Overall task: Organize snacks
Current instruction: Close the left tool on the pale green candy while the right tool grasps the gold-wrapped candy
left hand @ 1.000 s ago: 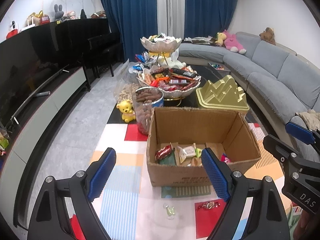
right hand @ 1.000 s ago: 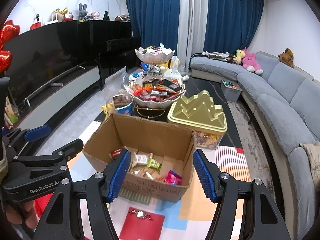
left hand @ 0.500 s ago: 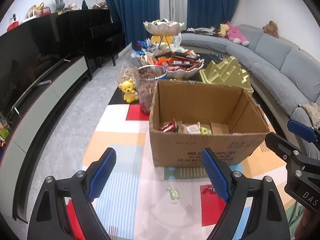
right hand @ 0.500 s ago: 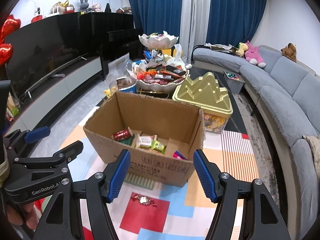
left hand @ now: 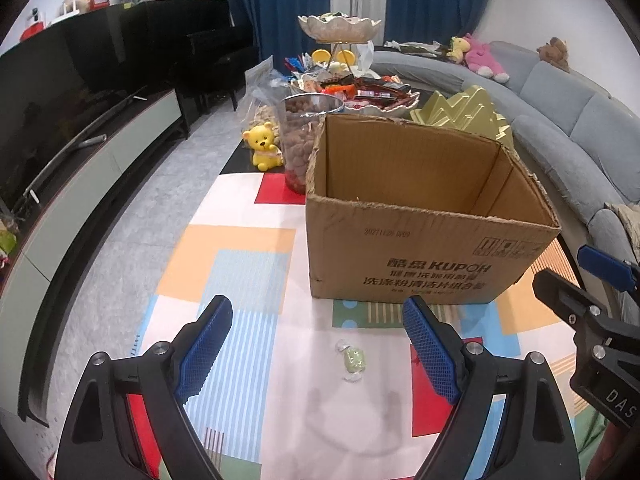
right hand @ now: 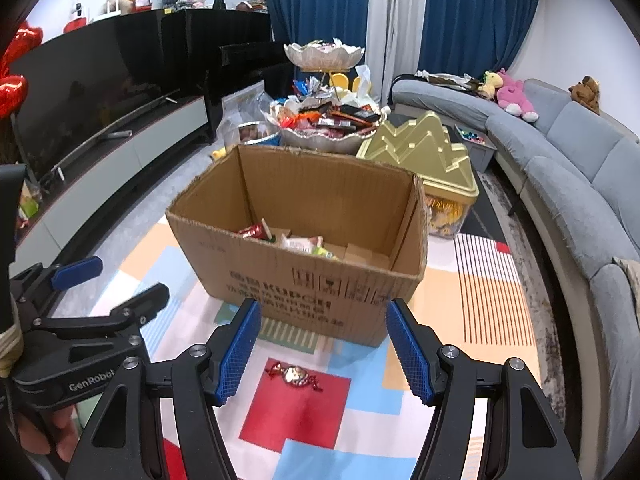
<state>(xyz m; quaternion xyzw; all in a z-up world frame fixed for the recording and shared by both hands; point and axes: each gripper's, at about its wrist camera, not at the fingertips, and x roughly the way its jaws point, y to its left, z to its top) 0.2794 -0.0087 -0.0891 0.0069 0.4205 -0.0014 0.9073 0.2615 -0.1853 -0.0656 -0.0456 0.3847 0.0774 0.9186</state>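
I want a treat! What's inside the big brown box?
In the right wrist view, the cardboard box holds a few wrapped snacks: a red one, a white one and a green one. Its front wall hides the rest of the bottom.

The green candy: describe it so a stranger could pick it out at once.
Find the open cardboard box on the colourful patterned mat. On the pale patch just in front of it, between the open left gripper fingers, lies the green candy, alone and untouched. Its clear twisted wrapper and pale green colour set it apart from the red-and-gold candy before the right gripper.
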